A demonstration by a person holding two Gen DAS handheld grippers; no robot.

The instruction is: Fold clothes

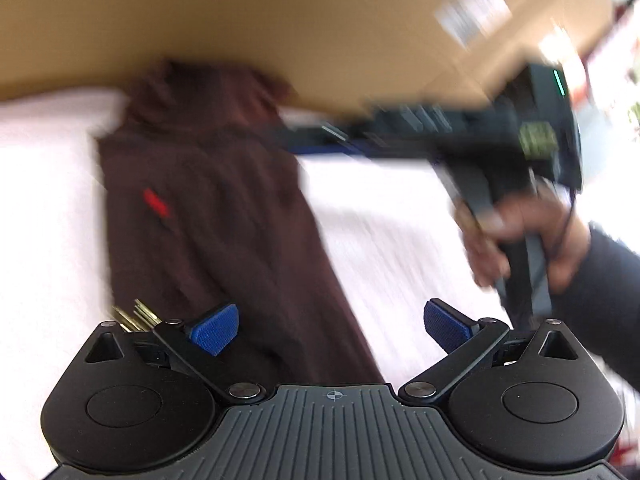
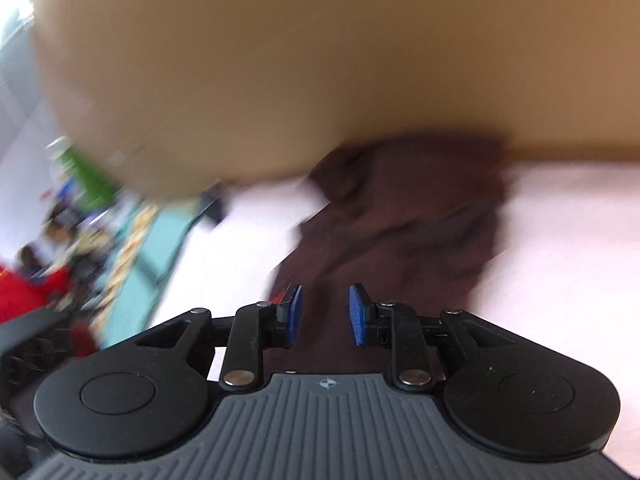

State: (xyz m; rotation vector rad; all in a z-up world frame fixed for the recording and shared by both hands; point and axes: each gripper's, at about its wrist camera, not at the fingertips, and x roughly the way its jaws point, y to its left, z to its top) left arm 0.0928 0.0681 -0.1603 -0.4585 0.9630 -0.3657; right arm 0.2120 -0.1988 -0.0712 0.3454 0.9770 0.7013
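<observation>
Nearest in the left wrist view, the left gripper (image 1: 331,330) has its blue pads (image 1: 216,330) spread wide with nothing between them, released above the near part of a dark brown garment (image 1: 208,216). A few thin brass-coloured pins (image 1: 134,316) show just beside the left pad; what they belong to is hard to make out.

The garment lies in a long strip on a white table (image 1: 380,216), running from the near edge away to the far edge, where its bunched end touches a big cardboard box (image 1: 280,32). A small red mark (image 1: 157,202) sits on the cloth.

In the right wrist view, the right gripper (image 2: 326,314) has its pads (image 2: 294,314) set a narrow gap apart, and brown garment (image 2: 408,216) shows through the gap; whether they pinch the cloth cannot be told. In the left view that same tool (image 1: 480,136) reaches across the table toward the garment's far end, held by the person's right hand (image 1: 520,240), all streaked by motion blur.

The box (image 2: 280,60) walls off the far edge and hides whatever is behind it. Off the table's left edge, coloured clutter (image 2: 60,248) is too smeared to name.
</observation>
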